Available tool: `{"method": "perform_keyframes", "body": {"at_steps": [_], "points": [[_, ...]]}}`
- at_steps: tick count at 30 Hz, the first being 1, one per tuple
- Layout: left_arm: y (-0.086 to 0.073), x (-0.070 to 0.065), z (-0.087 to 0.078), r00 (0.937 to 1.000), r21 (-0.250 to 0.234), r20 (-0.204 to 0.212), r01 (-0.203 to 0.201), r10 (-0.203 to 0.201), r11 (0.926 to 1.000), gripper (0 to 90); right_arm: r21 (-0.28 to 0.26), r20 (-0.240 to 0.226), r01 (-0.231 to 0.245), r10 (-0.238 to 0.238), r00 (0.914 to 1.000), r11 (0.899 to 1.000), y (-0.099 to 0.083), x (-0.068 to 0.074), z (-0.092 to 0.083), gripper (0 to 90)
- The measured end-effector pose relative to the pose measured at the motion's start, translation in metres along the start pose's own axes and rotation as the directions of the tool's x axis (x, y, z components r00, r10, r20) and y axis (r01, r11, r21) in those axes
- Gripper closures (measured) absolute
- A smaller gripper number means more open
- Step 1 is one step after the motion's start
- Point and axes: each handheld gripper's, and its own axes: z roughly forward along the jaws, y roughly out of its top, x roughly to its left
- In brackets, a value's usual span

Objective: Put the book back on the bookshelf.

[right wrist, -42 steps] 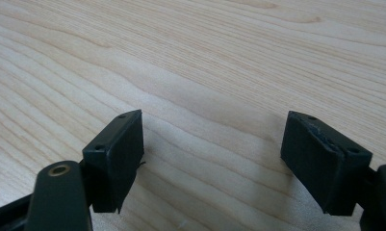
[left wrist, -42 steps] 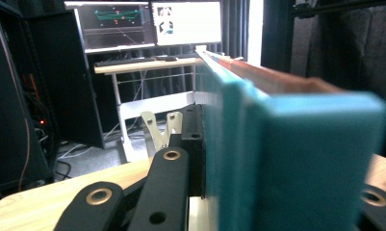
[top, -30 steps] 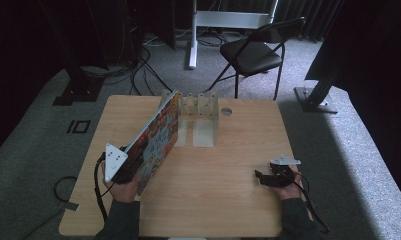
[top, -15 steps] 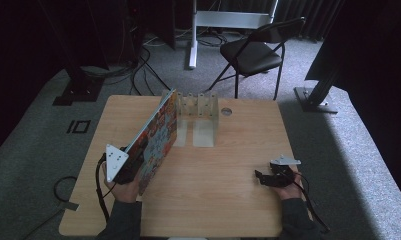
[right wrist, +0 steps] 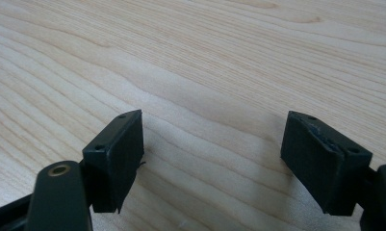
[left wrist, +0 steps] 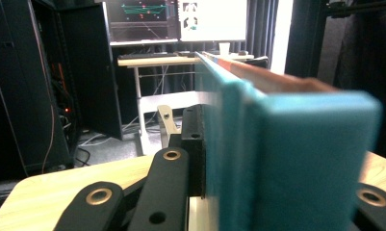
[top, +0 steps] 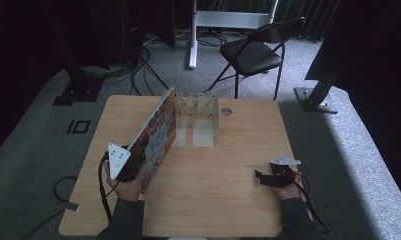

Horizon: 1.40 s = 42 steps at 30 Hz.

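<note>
A thick book with a bright picture cover stands on its edge on the wooden table, leaning and running from the front left toward the metal rack. My left gripper is shut on its near end. In the left gripper view the black pad presses on the teal side of the book; the other jaw is hidden behind it. My right gripper rests low on the table at the front right, open, with bare wood between its jaws.
A metal rack with upright dividers stands at the back middle of the table, a small round hole beside it. Beyond the table are a folding chair, cables and dark stands on the grey floor.
</note>
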Motion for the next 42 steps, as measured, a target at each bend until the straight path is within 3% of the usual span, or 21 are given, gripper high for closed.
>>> {"method": "perform_keyframes", "body": {"at_steps": [42], "points": [[-0.005,-0.010,0.023,0.9928,-0.014,-0.113,0.039,-0.040,0.9991,80.6,-0.001,0.000,0.000,0.000,1.0000,1.000,0.000,-0.001,0.000,22.5]]}}
